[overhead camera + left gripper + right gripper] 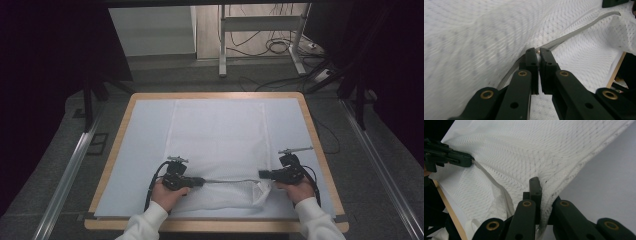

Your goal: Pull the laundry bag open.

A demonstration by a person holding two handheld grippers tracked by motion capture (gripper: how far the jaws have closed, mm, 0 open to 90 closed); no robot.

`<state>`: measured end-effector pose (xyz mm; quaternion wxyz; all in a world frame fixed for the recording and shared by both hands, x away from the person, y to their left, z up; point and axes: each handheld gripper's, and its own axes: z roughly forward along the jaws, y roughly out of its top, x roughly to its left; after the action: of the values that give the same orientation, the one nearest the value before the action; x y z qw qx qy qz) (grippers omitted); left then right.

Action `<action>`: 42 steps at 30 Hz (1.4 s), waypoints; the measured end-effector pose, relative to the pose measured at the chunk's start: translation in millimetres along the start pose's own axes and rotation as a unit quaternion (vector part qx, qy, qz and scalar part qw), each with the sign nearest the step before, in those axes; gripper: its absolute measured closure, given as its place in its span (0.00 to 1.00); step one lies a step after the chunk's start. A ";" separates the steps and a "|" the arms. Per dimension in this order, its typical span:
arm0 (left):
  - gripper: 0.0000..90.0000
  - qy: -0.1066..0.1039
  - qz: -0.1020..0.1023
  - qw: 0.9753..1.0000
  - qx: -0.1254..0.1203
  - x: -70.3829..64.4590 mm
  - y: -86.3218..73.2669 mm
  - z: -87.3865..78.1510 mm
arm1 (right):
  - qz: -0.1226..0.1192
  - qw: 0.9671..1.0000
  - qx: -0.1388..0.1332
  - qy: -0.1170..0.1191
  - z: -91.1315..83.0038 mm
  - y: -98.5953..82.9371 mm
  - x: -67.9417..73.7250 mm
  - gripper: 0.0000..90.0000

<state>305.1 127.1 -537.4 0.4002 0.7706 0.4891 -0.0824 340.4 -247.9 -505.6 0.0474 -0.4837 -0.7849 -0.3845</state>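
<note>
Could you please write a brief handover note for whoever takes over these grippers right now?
Left gripper: shut on the zipper pull of the white mesh laundry bag, at the grey zipper.
Right gripper: shut on the bag's mesh by its near right corner.
The bag lies flat on the white-covered wooden table, near edge held taut.
Whether the zipper is open or closed can't be told; slide with care.

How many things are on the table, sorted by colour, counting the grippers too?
White: 2, the mesh laundry bag and the table cover sheet.
Black: 2, the left gripper and the right gripper, each shut on the bag.
Total: 4.
</note>
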 end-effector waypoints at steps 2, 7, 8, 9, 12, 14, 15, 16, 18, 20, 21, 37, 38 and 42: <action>0.97 0.001 0.000 1.000 -0.001 0.3 -0.4 -1.2 | 0.000 1.000 0.000 0.001 0.2 0.0 -0.2 0.98; 0.97 0.000 -0.002 1.000 -0.001 2.1 -1.2 -3.2 | 0.000 1.000 0.001 0.001 0.5 -0.3 -0.4 0.98; 0.97 0.000 -0.003 1.000 -0.001 1.9 -1.5 -3.5 | 0.000 1.000 0.001 0.001 0.7 -0.3 -0.3 0.98; 0.97 0.000 -0.003 1.000 -0.003 1.8 -1.7 -3.6 | -0.001 1.000 0.002 0.001 0.9 -0.4 -0.1 0.98; 0.97 0.004 -0.006 1.000 -0.004 3.8 -3.0 -6.5 | -0.001 1.000 0.001 0.001 0.7 -0.4 -0.1 0.98; 0.97 0.005 -0.008 1.000 -0.006 5.7 -4.2 -8.5 | -0.002 1.000 0.001 0.001 0.1 -0.4 0.2 0.98; 0.97 0.007 -0.006 1.000 -0.008 6.4 -4.8 -9.5 | -0.002 1.000 0.001 0.002 0.4 -0.4 0.2 0.98; 0.97 0.010 -0.005 1.000 -0.007 6.4 -5.4 -10.3 | -0.003 1.000 0.002 0.000 0.4 -0.3 0.2 0.98; 0.97 0.012 -0.004 1.000 -0.007 6.6 -6.3 -11.6 | -0.002 1.000 0.001 0.002 0.7 -0.3 0.1 0.98; 0.97 0.015 -0.004 1.000 -0.006 8.0 -7.1 -13.0 | -0.004 1.000 0.002 -0.001 0.7 -0.4 0.6 0.98; 0.97 0.014 -0.006 1.000 -0.007 9.4 -7.4 -13.8 | -0.004 1.000 0.001 0.000 0.8 -0.4 0.5 0.98; 0.97 0.026 -0.017 0.999 -0.018 22.7 -13.3 -29.4 | -0.005 1.000 0.004 -0.002 2.5 -0.7 0.5 0.98; 0.97 0.026 -0.019 0.999 -0.019 23.7 -13.8 -30.4 | -0.005 1.000 0.004 -0.002 2.5 -0.7 0.5 0.98; 0.97 0.028 -0.023 0.999 -0.022 27.1 -15.0 -35.3 | -0.004 1.000 0.003 -0.002 2.3 -0.7 0.5 0.98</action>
<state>297.2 173.4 -536.0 0.4012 0.7523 0.5192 -0.0590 340.2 -246.2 -507.4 0.0463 -0.4811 -0.7880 -0.3813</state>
